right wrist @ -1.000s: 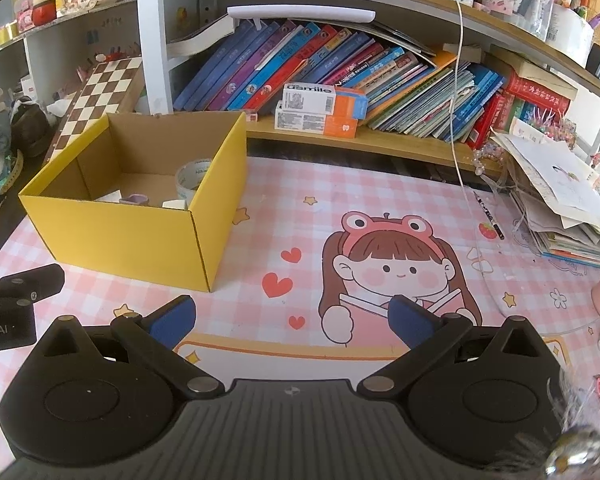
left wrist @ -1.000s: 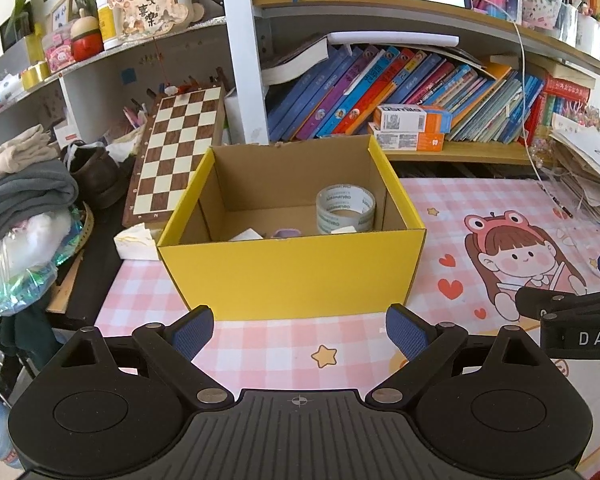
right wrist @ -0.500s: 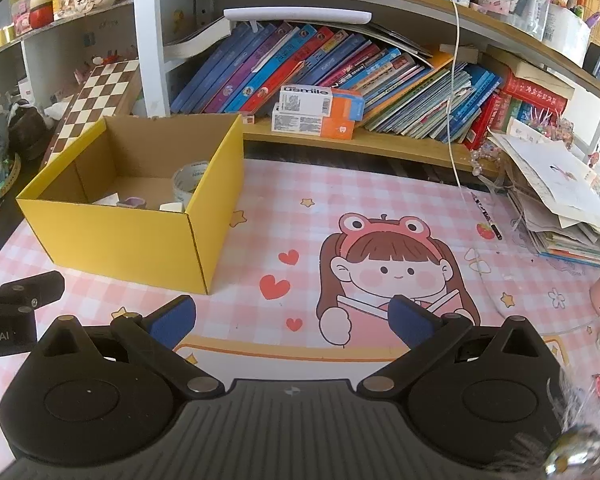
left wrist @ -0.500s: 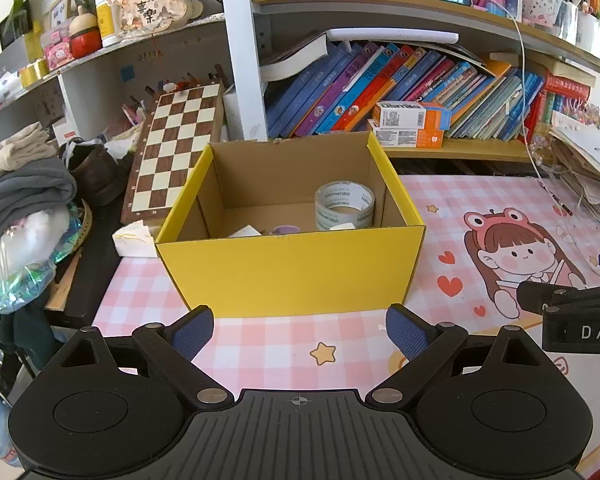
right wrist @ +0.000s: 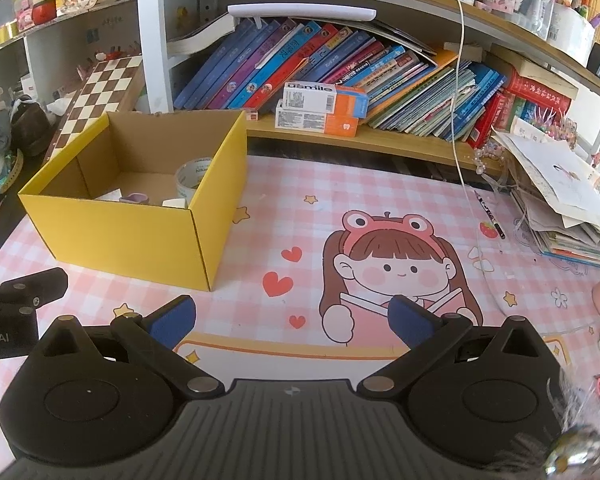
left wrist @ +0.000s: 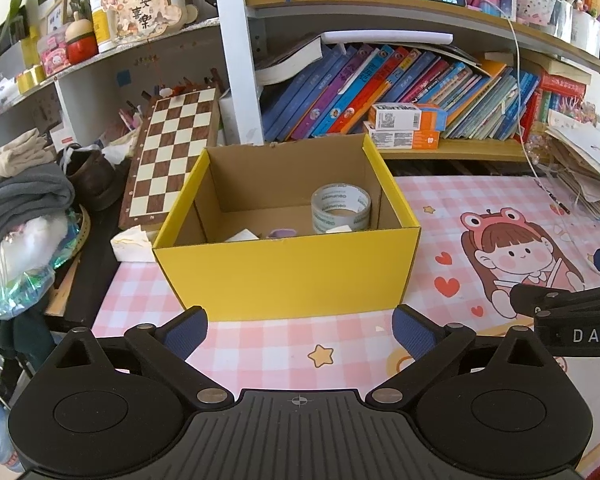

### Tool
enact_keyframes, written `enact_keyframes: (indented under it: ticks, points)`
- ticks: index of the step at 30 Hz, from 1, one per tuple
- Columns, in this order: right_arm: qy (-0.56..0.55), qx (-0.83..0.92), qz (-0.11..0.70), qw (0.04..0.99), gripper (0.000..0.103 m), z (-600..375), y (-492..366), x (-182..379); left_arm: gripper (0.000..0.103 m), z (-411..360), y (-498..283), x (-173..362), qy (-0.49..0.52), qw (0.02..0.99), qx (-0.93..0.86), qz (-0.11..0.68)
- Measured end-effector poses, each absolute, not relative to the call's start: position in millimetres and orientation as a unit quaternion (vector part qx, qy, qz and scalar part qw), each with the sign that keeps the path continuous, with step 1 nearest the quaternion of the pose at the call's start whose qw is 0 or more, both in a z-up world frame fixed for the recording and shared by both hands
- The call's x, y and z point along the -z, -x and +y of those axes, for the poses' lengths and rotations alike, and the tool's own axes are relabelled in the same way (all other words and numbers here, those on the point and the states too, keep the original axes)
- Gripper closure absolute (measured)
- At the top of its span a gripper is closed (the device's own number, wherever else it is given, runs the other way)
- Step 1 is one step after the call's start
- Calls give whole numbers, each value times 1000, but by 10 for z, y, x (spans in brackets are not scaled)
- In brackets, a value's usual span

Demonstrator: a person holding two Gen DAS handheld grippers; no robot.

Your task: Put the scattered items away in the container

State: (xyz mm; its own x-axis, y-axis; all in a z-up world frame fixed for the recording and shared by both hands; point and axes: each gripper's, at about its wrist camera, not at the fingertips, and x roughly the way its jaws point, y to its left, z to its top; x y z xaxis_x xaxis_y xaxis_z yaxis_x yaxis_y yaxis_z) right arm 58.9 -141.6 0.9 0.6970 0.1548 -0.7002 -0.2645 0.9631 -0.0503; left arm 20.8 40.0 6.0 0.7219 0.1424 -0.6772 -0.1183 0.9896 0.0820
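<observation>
A yellow cardboard box (left wrist: 288,272) stands open on the pink checked mat; it also shows in the right wrist view (right wrist: 132,236). Inside it lie a roll of clear tape (left wrist: 340,208), a small purple item (left wrist: 282,233) and white pieces (left wrist: 242,236). My left gripper (left wrist: 300,326) is open and empty, just in front of the box's near wall. My right gripper (right wrist: 292,318) is open and empty, to the right of the box over the cartoon girl print. Its black body shows at the right edge of the left wrist view (left wrist: 572,316).
A shelf of leaning books (right wrist: 340,68) runs behind the mat. A chessboard (left wrist: 172,156) leans left of the box, with folded clothes (left wrist: 16,196) beyond. A stack of papers (right wrist: 560,196) and a pen (right wrist: 490,216) lie at the right. A white tissue (left wrist: 134,242) lies beside the box.
Both grippers have drawn back and risen slightly, so the box sits a little farther off. Nothing was picked up or released.
</observation>
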Motion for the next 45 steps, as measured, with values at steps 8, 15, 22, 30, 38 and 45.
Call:
enact_keyframes:
  ticks: [8, 15, 22, 30, 38, 45]
  points:
    - [74, -114, 373, 918, 0, -1412, -581, -9, 3, 390, -202, -58, -15, 927, -71, 369]
    - [75, -114, 377, 916, 0, -1409, -575, 1, 3, 378, -193, -59, -17, 926, -71, 369]
    - [76, -113, 377, 916, 0, -1408, -577, 7, 3, 383, -211, -52, -15, 925, -73, 372]
    - [72, -108, 376, 917, 0, -1427, -617, 11, 3, 395, -241, -36, -12, 925, -72, 373]
    - [73, -108, 377, 917, 0, -1411, -615, 9, 3, 386, -266, -21, -13, 923, -70, 377]
    - [72, -110, 378, 916, 0, -1409, -606, 15, 3, 376, -256, -32, -15, 925, -71, 373]
